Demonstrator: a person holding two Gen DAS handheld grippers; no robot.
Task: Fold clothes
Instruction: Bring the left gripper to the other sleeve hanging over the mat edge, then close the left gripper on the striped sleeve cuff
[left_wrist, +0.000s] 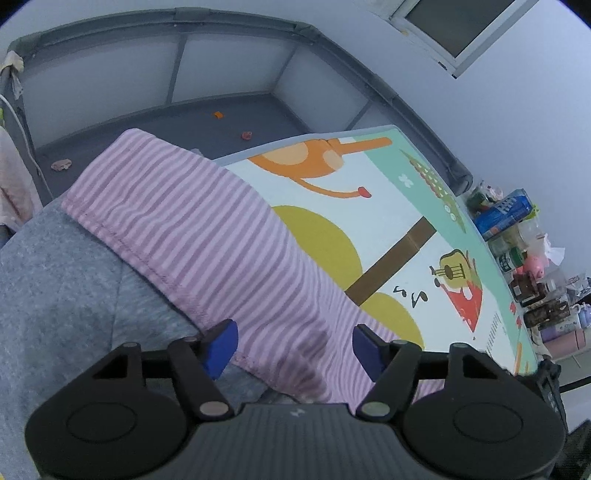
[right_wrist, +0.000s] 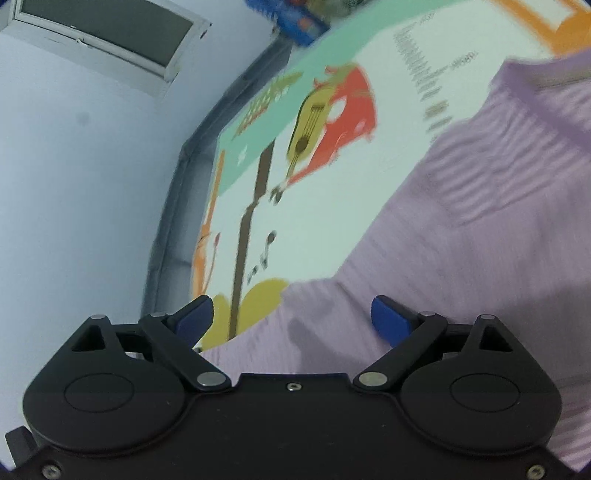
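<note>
Work surface: a picture-printed mat (left_wrist: 388, 206) inside a grey-walled pen, cluttered bottles and boxes (left_wrist: 517, 236) along its far edge. Nearest the left-wrist camera, the left gripper (left_wrist: 291, 345) stands with jaws apart over the near hem of a pink striped garment (left_wrist: 207, 236), nothing pinched between them; the garment lies partly on a grey cloth (left_wrist: 55, 280), partly on the mat. The right gripper (right_wrist: 291, 319), jaws wide and empty, hovers at another edge of the same garment (right_wrist: 461, 229). Risk: closing too deep could catch the grey cloth beneath as well, dragging both; a shallow pinch may slip. The garment's long axis runs away from the left gripper toward the upper left, its stitched hem facing the grey cloth.
</note>
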